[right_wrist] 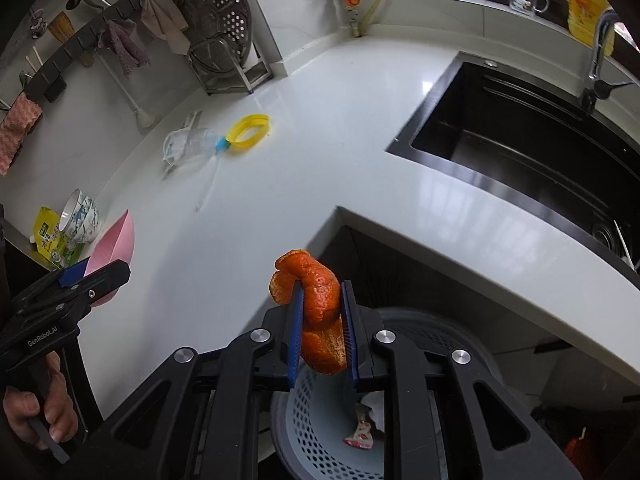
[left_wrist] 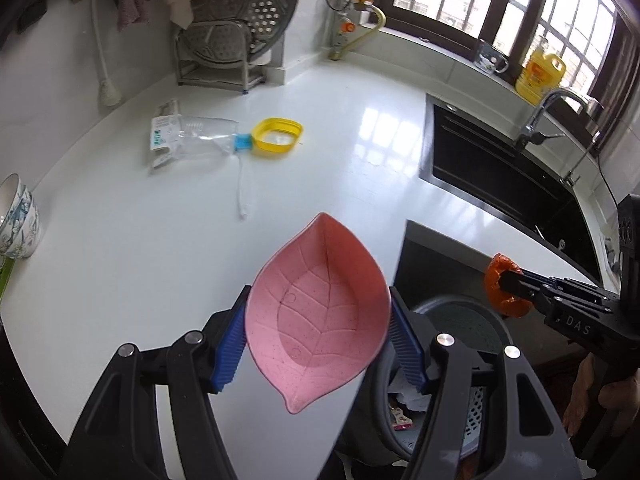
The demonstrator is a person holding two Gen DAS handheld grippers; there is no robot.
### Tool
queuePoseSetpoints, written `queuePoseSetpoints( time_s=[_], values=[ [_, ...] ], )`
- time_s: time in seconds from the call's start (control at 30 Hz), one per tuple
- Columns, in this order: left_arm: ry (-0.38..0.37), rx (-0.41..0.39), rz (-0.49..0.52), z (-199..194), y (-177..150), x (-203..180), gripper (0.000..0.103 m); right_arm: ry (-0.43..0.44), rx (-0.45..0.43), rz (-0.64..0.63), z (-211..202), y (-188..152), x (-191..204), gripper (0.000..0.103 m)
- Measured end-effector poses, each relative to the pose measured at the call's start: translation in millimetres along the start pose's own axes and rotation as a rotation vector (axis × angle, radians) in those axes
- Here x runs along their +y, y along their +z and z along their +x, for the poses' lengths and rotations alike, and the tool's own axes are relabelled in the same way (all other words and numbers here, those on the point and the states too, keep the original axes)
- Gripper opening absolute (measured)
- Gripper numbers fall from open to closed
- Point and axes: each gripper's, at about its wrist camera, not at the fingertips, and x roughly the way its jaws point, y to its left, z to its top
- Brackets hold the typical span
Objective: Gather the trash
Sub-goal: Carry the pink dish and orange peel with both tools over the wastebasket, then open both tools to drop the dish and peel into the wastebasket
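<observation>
The right gripper (right_wrist: 320,320) has its jaws clamped on an orange peel (right_wrist: 318,312), the blue pads (right_wrist: 295,336) pressing it from both sides; the peel hangs directly above the bin (right_wrist: 316,432). The left gripper (left_wrist: 318,336) has its jaws clamped on a pink leaf-shaped dish (left_wrist: 318,320), gripped across its width, held over the counter (left_wrist: 160,260) edge just beside the bin (left_wrist: 476,412). The dish looks bare inside.

The bin sits on the floor below the counter's inner corner, with a perforated pale liner and some wrappers (right_wrist: 362,436) and crumpled paper already in it.

On the counter, well away from the bin, a crushed clear bottle (left_wrist: 192,136) with a blue cap lies on its side, touching a yellow ring (left_wrist: 278,134). A thin white strip (left_wrist: 241,188) lies between the bottle and the bin. Stacked patterned bowls (left_wrist: 18,224) stand at the counter's edge, far left of the bin. The black sink (right_wrist: 532,148) is set in the counter beyond the bin, with a faucet (left_wrist: 548,116) behind it.
</observation>
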Motion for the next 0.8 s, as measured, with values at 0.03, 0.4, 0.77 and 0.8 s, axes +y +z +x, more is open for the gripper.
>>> queuePoseSetpoints(
  time_s=[0.03, 0.4, 0.77, 0.8],
  values=[
    [-0.011, 0.005, 0.023, 1.7, -3.5, -13.9, 0.063, -0.014, 0.007, 0.004, -3.9, -8.9, -8.7, 0.017],
    [-0.112, 0.138, 0.164, 34.8, -41.3, -114.2, 0.063, -0.053, 0.094, 0.066, -8.4, -64.9, -67.5, 0.017],
    [-0.074, 0.138, 0.198, 25.2, -46.1, -137.9, 0.071, -0.036, 0.071, 0.080, -24.1, -73.2, -84.3, 0.037],
    [-0.073, 0.133, 0.196, 23.5, -45.1, -137.4, 0.072, -0.035, 0.068, 0.079, -25.5, -72.0, -84.7, 0.037]
  ],
)
